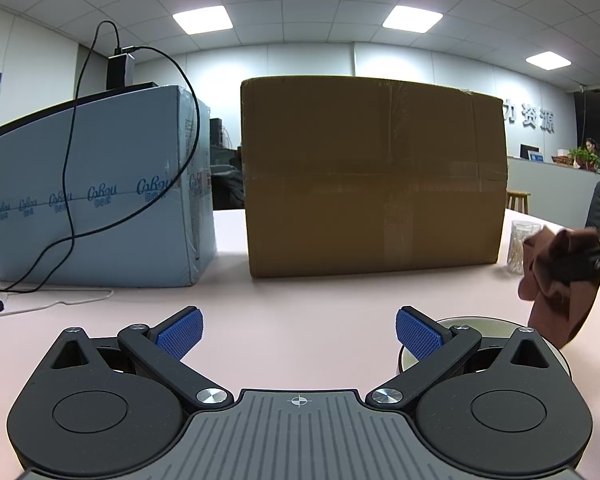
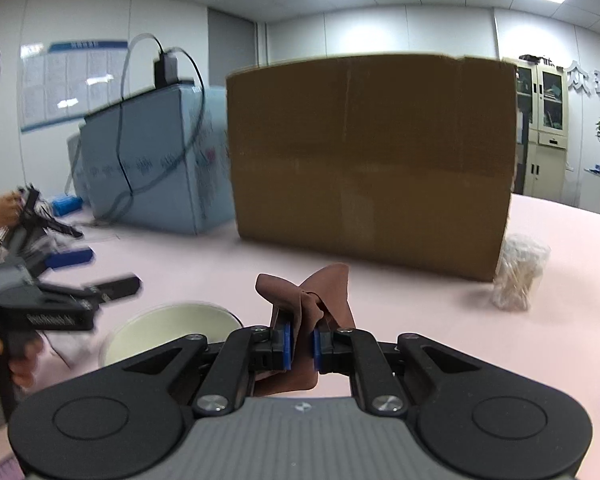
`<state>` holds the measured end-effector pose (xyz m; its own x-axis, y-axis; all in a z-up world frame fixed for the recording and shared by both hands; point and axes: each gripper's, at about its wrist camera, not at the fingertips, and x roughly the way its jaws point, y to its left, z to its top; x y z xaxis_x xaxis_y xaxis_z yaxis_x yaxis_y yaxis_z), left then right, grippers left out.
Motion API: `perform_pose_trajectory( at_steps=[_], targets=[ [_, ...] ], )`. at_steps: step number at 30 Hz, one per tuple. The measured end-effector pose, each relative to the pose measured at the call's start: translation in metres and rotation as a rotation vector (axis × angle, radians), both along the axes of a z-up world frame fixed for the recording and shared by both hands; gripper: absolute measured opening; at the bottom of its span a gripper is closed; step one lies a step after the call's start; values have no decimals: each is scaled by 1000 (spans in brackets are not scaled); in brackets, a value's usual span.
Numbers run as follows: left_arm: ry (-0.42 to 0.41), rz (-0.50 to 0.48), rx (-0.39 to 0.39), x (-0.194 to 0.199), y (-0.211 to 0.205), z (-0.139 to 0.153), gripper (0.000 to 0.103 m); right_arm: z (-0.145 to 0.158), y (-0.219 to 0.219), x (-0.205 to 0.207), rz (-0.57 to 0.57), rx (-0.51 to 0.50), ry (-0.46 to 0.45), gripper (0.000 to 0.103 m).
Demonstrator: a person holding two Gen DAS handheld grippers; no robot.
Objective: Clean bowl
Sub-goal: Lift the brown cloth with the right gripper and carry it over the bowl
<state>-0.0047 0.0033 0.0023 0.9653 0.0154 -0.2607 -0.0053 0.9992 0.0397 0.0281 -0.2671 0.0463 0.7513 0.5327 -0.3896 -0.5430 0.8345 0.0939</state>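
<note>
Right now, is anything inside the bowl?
The bowl shows a bare cream inner wall; its bottom is hidden by the right gripper, which is clamped on the brown cloth.

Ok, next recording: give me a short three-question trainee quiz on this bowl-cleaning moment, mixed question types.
1. True or false: the left claw is shut on the bowl.
2. Multiple choice: what does the right claw hold? A) a sponge B) a brown cloth C) a cotton-swab container
3. Short answer: which object stands on the table directly behind the work area, beside the light blue package?

Key
1. False: its jaws stand wide apart with nothing between them.
2. B: the cloth is pinched between the blue pads.
3. The cardboard box.
</note>
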Motion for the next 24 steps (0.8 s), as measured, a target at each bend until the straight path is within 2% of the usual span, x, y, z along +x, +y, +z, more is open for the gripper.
perform_pose_trajectory(
  at_steps=[8,13,18,20,24],
  targets=[
    [-8,13,-16,-2,3,1,103,8,21,1,132,80,42,11],
    [-9,13,-22,-3,4,1,103,3,42,10,194,39,95,11],
    [-7,17,-30,-3,5,2,103,-7,56,18,240,-34,174,16],
    [-4,19,-34,-3,5,2,103,-7,63,20,276,-112,185,20],
    [-7,21,-45,-4,7,3,103,-4,75,19,363,-258,137,33]
  ],
)
